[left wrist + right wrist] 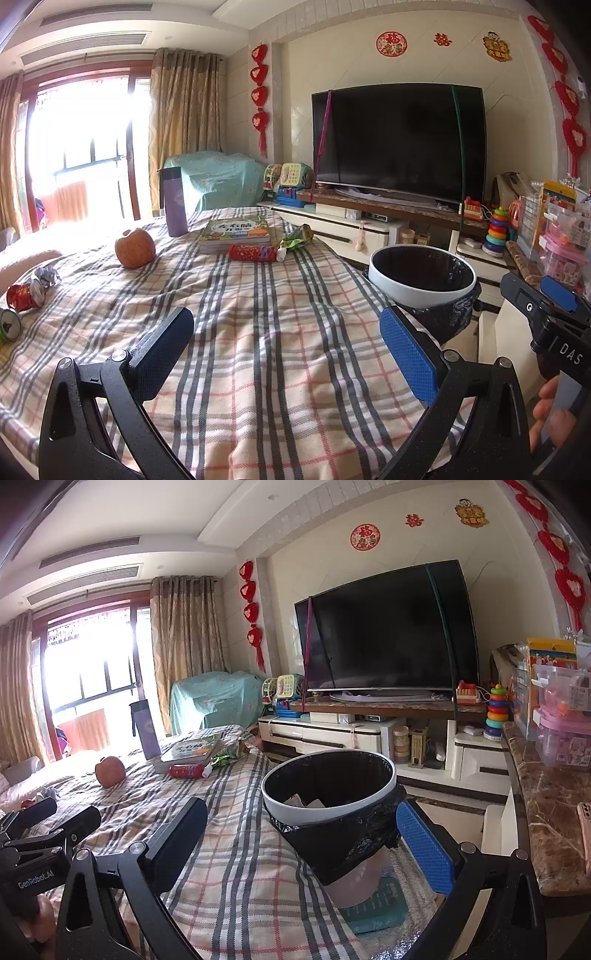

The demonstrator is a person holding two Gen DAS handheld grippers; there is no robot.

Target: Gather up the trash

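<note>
Left hand-held gripper [286,352]: released, jaws wide, nothing between pads; hovers low over the plaid cloth [258,314] on the counter.
Right hand-held gripper [299,843]: also released, empty; its right pad sits just beside the bin's bag skirt, can't tell if touching.
Bin [328,790]: white rim, black liner, straight ahead of right gripper, off the counter's edge; some paper-like scraps already inside. From left gripper it's ahead and to the right.
Trash, far end: red wrapper tube [253,253] and crumpled green wrapper [297,238], straight ahead of left gripper, well apart from it, just in front of the books [236,232].
Trash, left side: red can [24,297], foil scrap [46,275] and a second can [10,324], far left of left gripper, near the counter's edge.
Not trash (my read): apple [135,248], purple flask [175,201], books.
Step in hand: prob. picking the next item; nothing gripped yet.
How to do it well: use left gripper for the left-side cans since they're on its side; come in low, jaws across the can's narrow width, close firm so the round body doesn't roll out. Foil and wrappers are soft, so pinch at the bulk, not a loose corner. Carry over the bin rim before letting go.
Risk: snagging the cloth w/ a pad; knocking the apple on the way to the far wrappers.
</note>
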